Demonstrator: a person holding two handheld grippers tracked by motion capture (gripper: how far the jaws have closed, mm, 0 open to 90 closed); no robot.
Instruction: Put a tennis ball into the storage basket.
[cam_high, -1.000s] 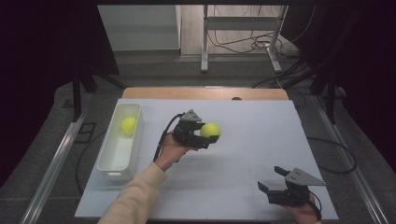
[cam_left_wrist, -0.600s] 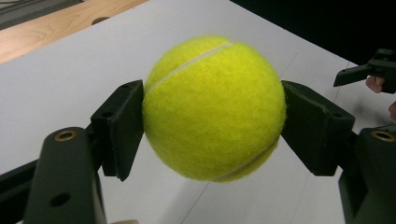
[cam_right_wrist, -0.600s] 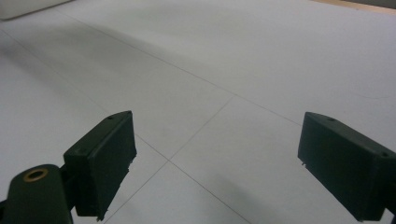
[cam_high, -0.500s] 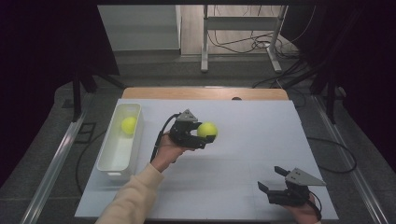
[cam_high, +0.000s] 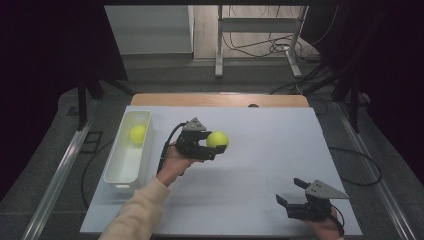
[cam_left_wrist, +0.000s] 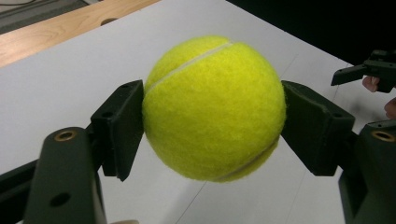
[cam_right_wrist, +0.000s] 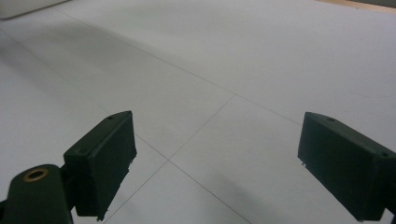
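My left gripper (cam_high: 216, 144) is shut on a yellow tennis ball (cam_high: 217, 139) and holds it above the middle of the white table. In the left gripper view the tennis ball (cam_left_wrist: 214, 108) is pressed between both black pads, clear of the surface. A second yellow tennis ball (cam_high: 138, 133) lies in the far end of the white bin (cam_high: 116, 176) at the table's left. My right gripper (cam_high: 292, 192) rests low at the table's near right corner, jaws wide apart with nothing between them; the right gripper (cam_right_wrist: 215, 163) sees only bare table ahead.
The white table sheet (cam_high: 270, 135) has a wooden strip (cam_high: 220, 100) along its far edge. Beyond it stand a metal table frame (cam_high: 260, 30) and floor cables. Dark curtains flank both sides. The right gripper (cam_left_wrist: 369, 72) shows at the edge of the left gripper view.
The left hand has drifted slightly toward the left and nearer with the ball still gripped. The right gripper has stayed in place.
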